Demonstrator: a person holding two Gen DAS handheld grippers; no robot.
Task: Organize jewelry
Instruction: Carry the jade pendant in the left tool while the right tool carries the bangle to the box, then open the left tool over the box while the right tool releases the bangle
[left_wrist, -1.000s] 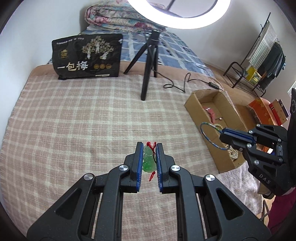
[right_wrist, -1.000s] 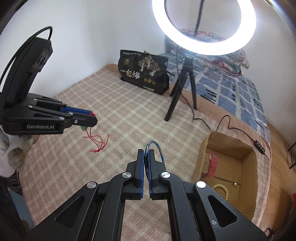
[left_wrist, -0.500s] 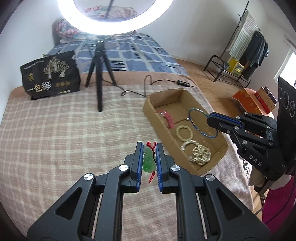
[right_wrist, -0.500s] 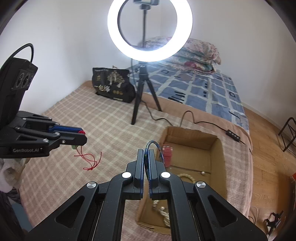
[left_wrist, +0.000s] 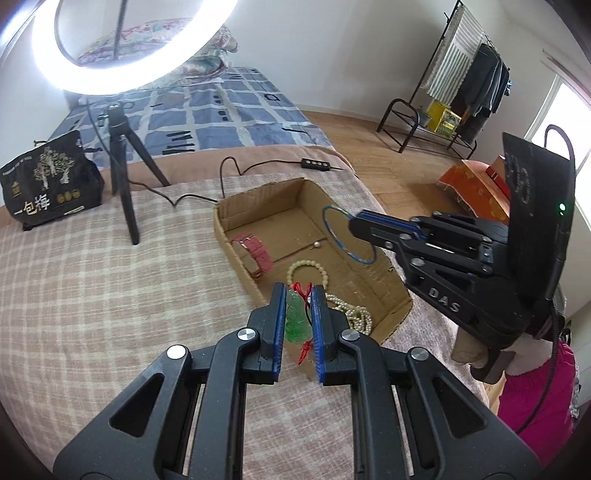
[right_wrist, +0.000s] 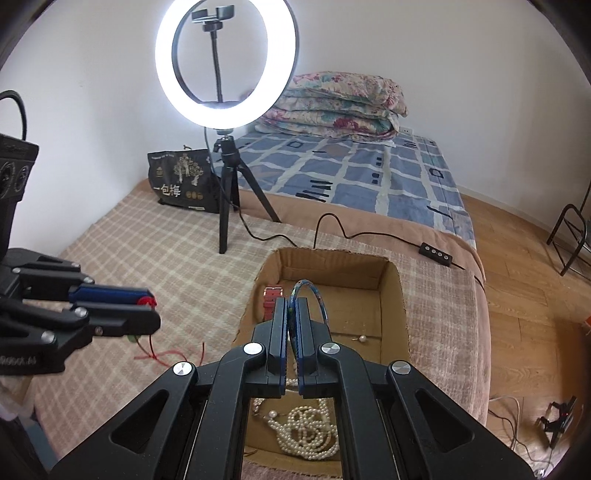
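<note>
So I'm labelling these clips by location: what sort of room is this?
Most likely a bedroom at home: a bed with folded floral quilts at its head, and a clothes rack hung with garments by the wall.

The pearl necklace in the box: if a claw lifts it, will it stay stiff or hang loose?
The pearl necklace lies in a tangled heap in the box, so it is probably floppy and would hang in loops. Its overlapping strands may snag one another. The round beads look smooth, so a pinch on only one strand might slip.
</note>
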